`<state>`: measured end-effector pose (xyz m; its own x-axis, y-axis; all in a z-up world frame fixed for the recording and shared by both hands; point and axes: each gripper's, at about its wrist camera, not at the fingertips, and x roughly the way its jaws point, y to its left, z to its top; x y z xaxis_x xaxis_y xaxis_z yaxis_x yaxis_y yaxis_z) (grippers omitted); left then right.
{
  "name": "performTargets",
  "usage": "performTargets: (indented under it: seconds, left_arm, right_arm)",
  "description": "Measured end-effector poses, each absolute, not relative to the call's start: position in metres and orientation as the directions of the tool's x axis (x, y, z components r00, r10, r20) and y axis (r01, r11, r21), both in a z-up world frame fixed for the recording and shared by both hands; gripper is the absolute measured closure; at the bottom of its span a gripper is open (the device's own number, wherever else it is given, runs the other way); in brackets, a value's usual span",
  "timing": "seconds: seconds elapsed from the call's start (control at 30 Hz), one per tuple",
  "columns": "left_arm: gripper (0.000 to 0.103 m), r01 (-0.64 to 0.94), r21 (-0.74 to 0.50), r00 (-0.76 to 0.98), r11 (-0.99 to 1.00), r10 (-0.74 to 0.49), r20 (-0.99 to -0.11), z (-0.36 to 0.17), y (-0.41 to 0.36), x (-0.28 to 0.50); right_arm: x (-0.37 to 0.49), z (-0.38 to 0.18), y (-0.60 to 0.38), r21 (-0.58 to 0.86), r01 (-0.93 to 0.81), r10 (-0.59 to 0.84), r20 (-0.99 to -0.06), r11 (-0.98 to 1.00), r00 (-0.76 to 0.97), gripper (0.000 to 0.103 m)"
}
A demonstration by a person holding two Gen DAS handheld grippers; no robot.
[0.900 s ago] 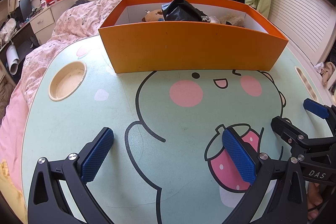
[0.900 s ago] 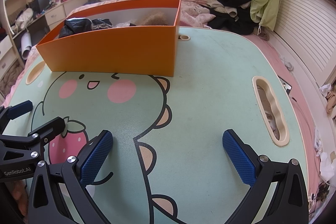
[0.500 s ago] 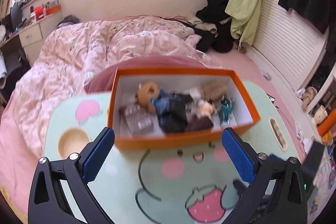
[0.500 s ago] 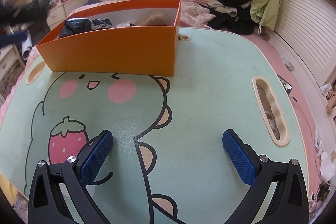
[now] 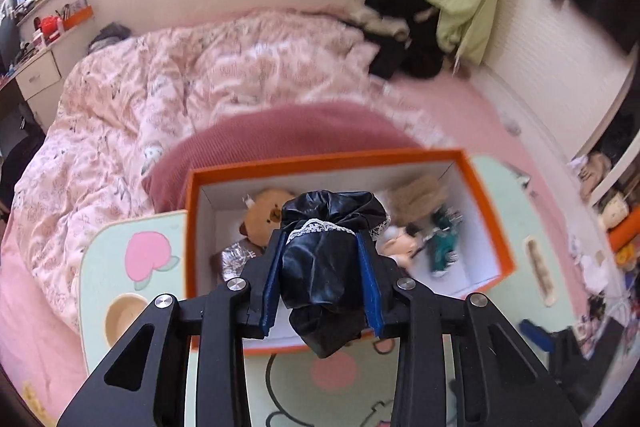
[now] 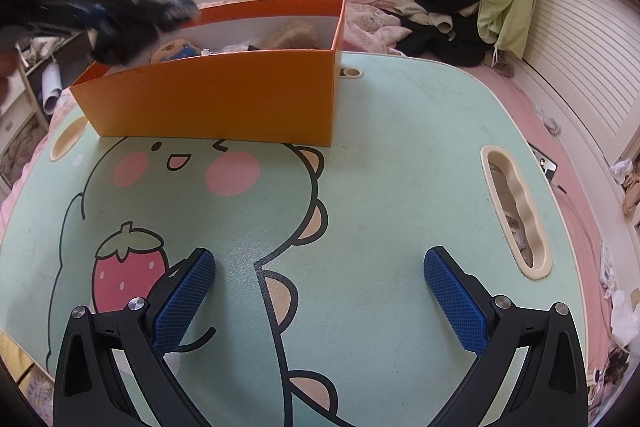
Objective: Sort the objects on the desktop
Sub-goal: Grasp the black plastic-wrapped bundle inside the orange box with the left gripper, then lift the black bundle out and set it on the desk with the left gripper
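My left gripper (image 5: 320, 247) is shut on a shiny black cloth bundle with white lace trim (image 5: 324, 267), held up over the orange box (image 5: 486, 211). Inside the box lie a tan plush bear (image 5: 266, 217), a fluffy beige toy (image 5: 418, 193), a small doll (image 5: 402, 245) and a teal figure (image 5: 442, 247). In the right wrist view the left gripper with the black bundle (image 6: 120, 23) shows as a dark blur above the orange box (image 6: 216, 99). My right gripper (image 6: 319, 285) stands open low over the mint cartoon table (image 6: 400, 147), nothing between its blue pads.
The table has a long slot (image 6: 516, 207) at its right edge and a round cup recess (image 5: 122, 315) at the left. A bed with a pink quilt (image 5: 192, 79) lies behind the box. Dark clothes (image 6: 440, 23) are piled by the wall.
The left gripper rose from the tabletop to above the box, then shut on the black lace-trimmed bundle and lifted it. The right gripper has stayed still and open.
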<state>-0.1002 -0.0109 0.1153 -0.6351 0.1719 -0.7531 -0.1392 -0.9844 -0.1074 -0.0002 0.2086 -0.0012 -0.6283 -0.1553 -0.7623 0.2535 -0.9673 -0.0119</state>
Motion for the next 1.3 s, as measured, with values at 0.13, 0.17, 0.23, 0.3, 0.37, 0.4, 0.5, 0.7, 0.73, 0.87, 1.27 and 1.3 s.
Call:
performTargets:
  seconds: [0.13,0.17,0.23,0.3,0.37,0.4,0.5,0.7,0.73,0.87,1.27,1.3]
  left_arm:
    - [0.067,-0.169,-0.154,-0.650,-0.974,0.227,-0.725,0.125,-0.019,-0.064]
    - [0.067,-0.175,-0.163,-0.644,-0.971,0.238,-0.727,0.120,-0.018,-0.057]
    - [0.067,-0.185,-0.180,-0.630,-0.966,0.257,-0.733,0.103,-0.015,-0.040]
    - [0.063,-0.179,-0.171,-0.627,-0.969,0.246,-0.739,0.081,-0.011,-0.030]
    - [0.058,-0.150,-0.144,-0.627,-0.978,0.207,-0.751,0.057,-0.006,-0.027]
    - [0.058,-0.141,-0.148,-0.620,-0.979,0.204,-0.757,0.049,-0.006,-0.027]
    - [0.058,-0.096,-0.181,-0.633,-0.979,0.200,-0.748,0.041,-0.015,-0.022]
    - [0.015,-0.053,-0.199,-0.711,-0.979,0.177,-0.681,0.049,-0.036,0.019]
    - [0.015,-0.055,-0.186,-0.707,-0.981,0.169,-0.687,0.047,-0.036,0.025]
    - [0.015,-0.061,-0.126,-0.674,-0.990,0.134,-0.727,0.028,-0.026,0.033]
    - [0.000,-0.064,0.003,-0.601,-0.998,0.037,-0.798,-0.002,-0.005,0.019]
    - [0.000,-0.064,0.002,-0.601,-0.998,0.037,-0.798,-0.002,-0.006,0.019]
  right_arm:
    - [-0.002,-0.002,0.208,-0.012,0.254,-0.155,-0.762,-0.967,-0.629,0.000]
    - [-0.002,-0.003,0.208,-0.013,0.254,-0.155,-0.762,-0.967,-0.629,0.000]
    - [-0.002,-0.003,0.207,-0.013,0.254,-0.155,-0.762,-0.967,-0.629,0.000]
    - [-0.003,-0.004,0.207,-0.013,0.254,-0.155,-0.762,-0.967,-0.629,0.000]
    - [-0.003,-0.004,0.207,-0.013,0.254,-0.155,-0.762,-0.967,-0.629,0.000]
    - [-0.003,-0.004,0.207,-0.013,0.254,-0.155,-0.762,-0.967,-0.629,0.000]
    - [-0.002,-0.004,0.207,-0.012,0.254,-0.155,-0.762,-0.967,-0.629,0.000]
    - [-0.003,-0.004,0.208,-0.013,0.254,-0.155,-0.762,-0.967,-0.629,0.000]
    - [-0.003,-0.003,0.208,-0.012,0.254,-0.155,-0.762,-0.967,-0.629,0.000]
    - [-0.003,-0.003,0.208,-0.013,0.256,-0.156,-0.762,-0.967,-0.628,0.000]
    - [-0.002,-0.002,0.210,-0.015,0.257,-0.155,-0.762,-0.966,-0.629,0.000]
    - [-0.002,-0.002,0.210,-0.016,0.257,-0.155,-0.762,-0.966,-0.629,0.000]
